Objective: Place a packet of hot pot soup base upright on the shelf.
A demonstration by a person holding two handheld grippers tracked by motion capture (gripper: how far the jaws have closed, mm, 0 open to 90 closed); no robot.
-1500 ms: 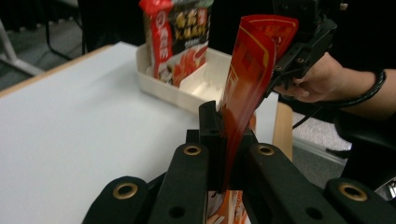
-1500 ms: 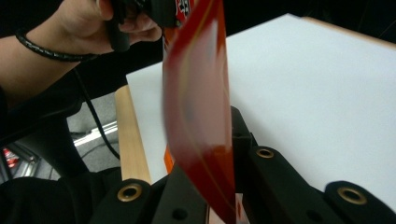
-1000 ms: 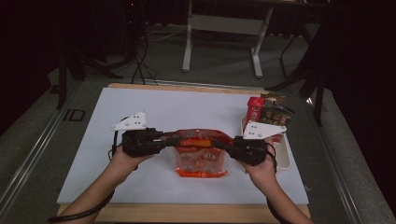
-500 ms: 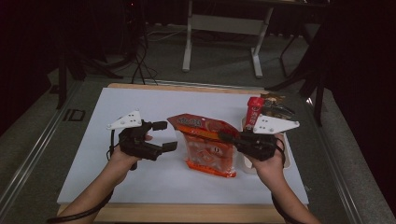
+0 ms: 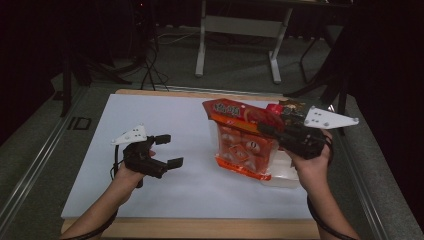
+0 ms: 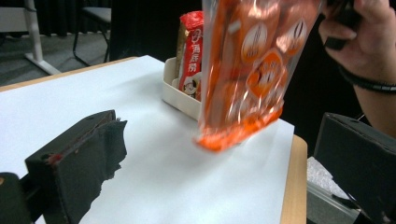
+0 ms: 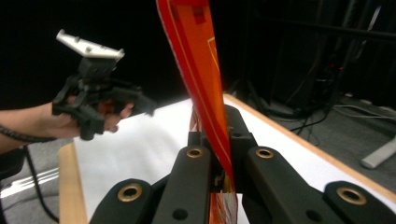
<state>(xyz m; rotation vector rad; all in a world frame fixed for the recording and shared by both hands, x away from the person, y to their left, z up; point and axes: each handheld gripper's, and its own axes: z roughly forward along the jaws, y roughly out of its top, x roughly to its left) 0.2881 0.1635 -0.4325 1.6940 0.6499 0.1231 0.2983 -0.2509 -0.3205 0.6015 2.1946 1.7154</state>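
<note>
On the white worktop (image 5: 165,195) our left tool (image 5: 165,150) has just been opening and is now standing empty. Our right tool (image 5: 270,131) is clamping the orange snack bag (image 5: 240,145), lifting it alone toward the tray (image 5: 287,175).

**Handheld tools and forearms: appearance**

Left tool (image 5: 165,150): matte black body and linkage, two blocky black jaws with flat faces. One jaw pad, seen in the left gripper view, is dark, rough and frayed at its edge, with a trace of red at the top. A pale grey three-cornered plate with small dark screw holes sits on top. A black cable trails back along the forearm.

Right tool (image 5: 265,129): same black build, same grey plate with dark screws. Brass-coloured rivets ring the link-arm pivots in the right gripper view.

Forearms bare, no sleeves. A dark band circles the right wrist.
</note>
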